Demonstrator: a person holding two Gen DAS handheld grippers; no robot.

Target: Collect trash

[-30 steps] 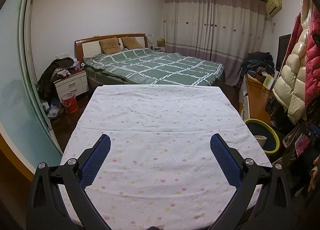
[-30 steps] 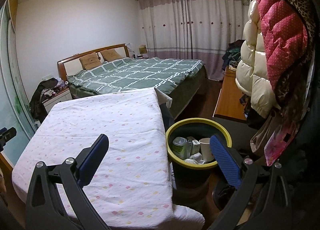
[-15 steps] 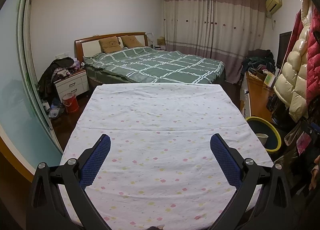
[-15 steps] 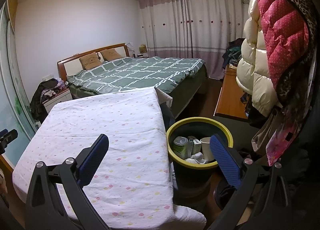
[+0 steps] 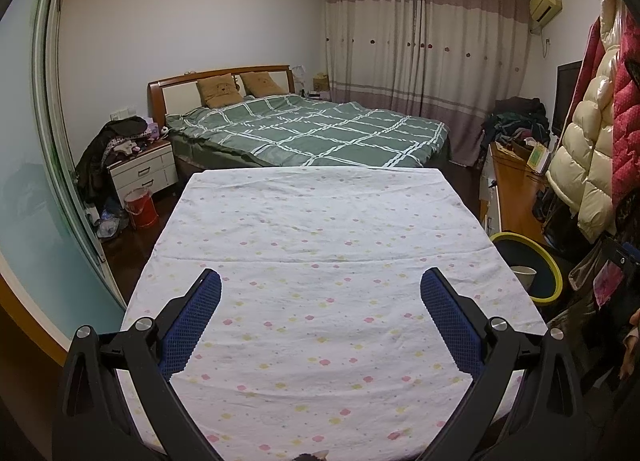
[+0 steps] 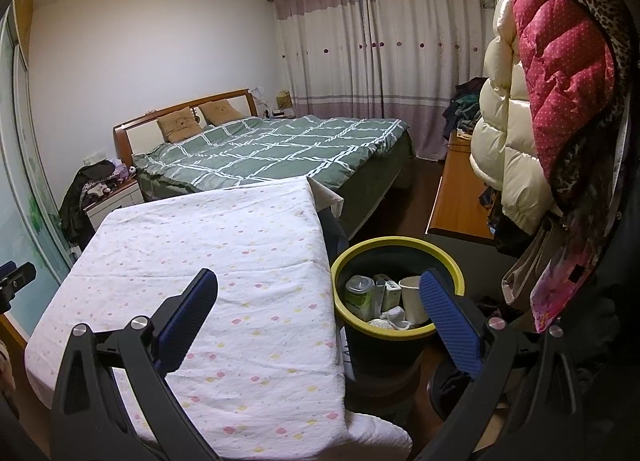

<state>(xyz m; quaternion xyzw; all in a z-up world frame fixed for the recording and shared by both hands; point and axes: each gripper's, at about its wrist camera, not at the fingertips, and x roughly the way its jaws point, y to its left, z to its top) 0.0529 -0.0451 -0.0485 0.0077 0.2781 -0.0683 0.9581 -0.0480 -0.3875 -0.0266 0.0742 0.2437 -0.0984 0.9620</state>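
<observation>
Overhead, left gripper (image 5: 320, 289) hangs above the cloth-covered bench (image 5: 320, 229), jaws spread wide, nothing between them. Right gripper (image 6: 318, 291) likewise wide apart and empty, straddling the bench edge and the yellow-rimmed bin (image 6: 400, 335) just beside it. Bin holds a green can (image 6: 359, 297), small carton (image 6: 390, 291), white cup (image 6: 412, 299), crumpled tissue (image 6: 390, 319); lower contents hidden. Left view cuts the bin behind the bench corner.

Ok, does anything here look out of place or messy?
Nothing spilled. The trash, a can, a cup and scraps, sits inside the yellow-rimmed bin. Only clutter: clothes heaped on the nightstand.
</observation>
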